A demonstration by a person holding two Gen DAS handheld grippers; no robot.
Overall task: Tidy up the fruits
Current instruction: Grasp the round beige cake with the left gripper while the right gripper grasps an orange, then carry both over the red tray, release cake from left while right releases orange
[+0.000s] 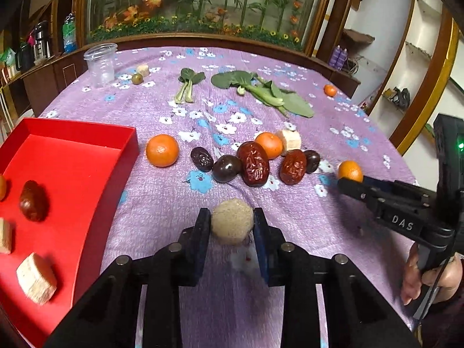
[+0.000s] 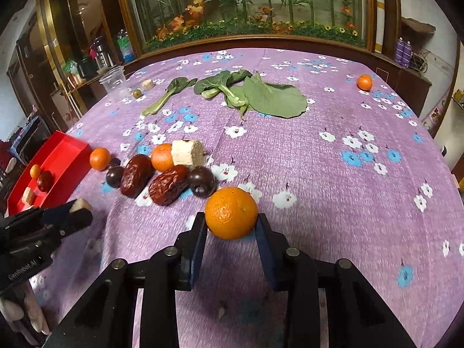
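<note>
My left gripper (image 1: pixel 232 220) is shut on a beige round chunk (image 1: pixel 231 224) and holds it just above the purple cloth, right of the red tray (image 1: pixel 87 156). The tray holds a red date (image 1: pixel 32 204), two beige chunks (image 1: pixel 36 278) and a small orange at its left edge. My right gripper (image 2: pixel 231 223) is shut on a mandarin (image 2: pixel 231 212), right of a pile of fruit: dates (image 2: pixel 168 188), dark plums (image 2: pixel 201 185), mandarins (image 2: pixel 161 157) and a beige chunk (image 2: pixel 187 152). The right gripper with its mandarin also shows in the left wrist view (image 1: pixel 349 178).
Bok choy leaves (image 2: pixel 261 94) lie further back on the flowered purple tablecloth (image 2: pixel 333 191). A clear plastic cup (image 1: pixel 100 63), a small green fruit (image 1: pixel 136 79) and a beige chunk sit at the back left. A lone mandarin (image 2: pixel 364 82) lies at the back right.
</note>
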